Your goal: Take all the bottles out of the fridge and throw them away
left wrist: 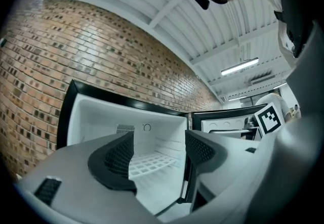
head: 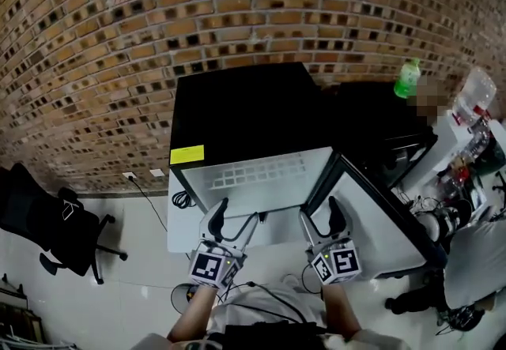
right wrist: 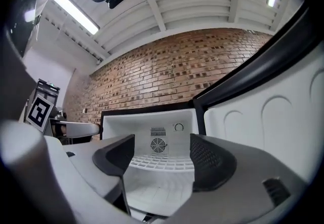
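Head view first. Fridge [head: 237,111] open just ahead of both pairs of fingers, door [head: 371,206] swung out beside the right gripper [head: 320,216]. Left gripper [head: 237,218] level with it, both aimed into the white cavity. No bottle visible on the wire shelf [head: 261,175] ahead of the fingers. One green bottle [head: 407,78] upright on a dark surface [head: 364,107], well beyond the right fingers and off to their right, past the door. Outside the fridge, so perhaps not one of the task's own.

Left gripper view next. Fingers [left wrist: 119,157] well apart, gripping nothing. Between them only the bare shelf and the white back wall.

Right gripper view last. Fingers parted here too and empty. Fan grille [right wrist: 158,145] straight ahead between them, bare shelf beneath it, the door's inner face off to the right.

By way of judgement: probably a light, thin-walled plastic bottle, smooth and maybe slick, easy to dent or tip over. Best taken round the body below the shoulder, square across the fingers, with a gentle squeeze. Going by the bare shelf, probably emptied already. Lower cavity partly hidden behind the fingers, so worth a check.
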`<act>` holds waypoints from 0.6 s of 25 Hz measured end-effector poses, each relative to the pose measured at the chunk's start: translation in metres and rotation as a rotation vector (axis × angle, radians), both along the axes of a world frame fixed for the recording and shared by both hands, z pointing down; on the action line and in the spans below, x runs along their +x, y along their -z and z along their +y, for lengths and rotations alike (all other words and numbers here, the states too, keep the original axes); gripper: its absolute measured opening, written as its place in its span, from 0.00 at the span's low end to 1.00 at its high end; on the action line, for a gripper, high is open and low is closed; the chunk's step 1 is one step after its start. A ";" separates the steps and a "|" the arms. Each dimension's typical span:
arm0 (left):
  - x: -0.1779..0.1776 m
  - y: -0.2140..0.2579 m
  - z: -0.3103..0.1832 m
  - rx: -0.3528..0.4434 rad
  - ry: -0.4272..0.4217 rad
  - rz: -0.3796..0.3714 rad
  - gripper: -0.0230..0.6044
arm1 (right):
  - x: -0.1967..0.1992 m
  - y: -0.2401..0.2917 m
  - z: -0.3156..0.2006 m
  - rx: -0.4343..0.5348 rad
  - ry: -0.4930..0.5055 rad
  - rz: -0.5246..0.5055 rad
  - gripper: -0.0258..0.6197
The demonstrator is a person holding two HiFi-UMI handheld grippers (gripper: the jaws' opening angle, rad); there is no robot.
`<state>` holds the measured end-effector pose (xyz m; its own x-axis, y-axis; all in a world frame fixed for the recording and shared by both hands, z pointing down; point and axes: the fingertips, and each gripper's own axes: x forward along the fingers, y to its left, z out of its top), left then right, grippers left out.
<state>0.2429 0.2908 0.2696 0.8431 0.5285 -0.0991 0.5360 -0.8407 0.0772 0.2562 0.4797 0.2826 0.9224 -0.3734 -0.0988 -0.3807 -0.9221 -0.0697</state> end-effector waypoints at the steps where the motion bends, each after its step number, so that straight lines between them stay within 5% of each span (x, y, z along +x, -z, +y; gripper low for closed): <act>1: -0.002 0.005 0.008 -0.004 -0.011 -0.004 0.52 | -0.002 -0.001 0.003 -0.003 -0.002 0.002 0.61; 15: -0.010 0.004 0.002 0.027 0.049 0.000 0.52 | -0.002 -0.006 -0.013 -0.005 0.072 -0.009 0.61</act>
<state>0.2328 0.2928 0.2655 0.8681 0.4890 -0.0852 0.4941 -0.8678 0.0539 0.2542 0.4671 0.2889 0.8941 -0.4391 -0.0881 -0.4452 -0.8928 -0.0686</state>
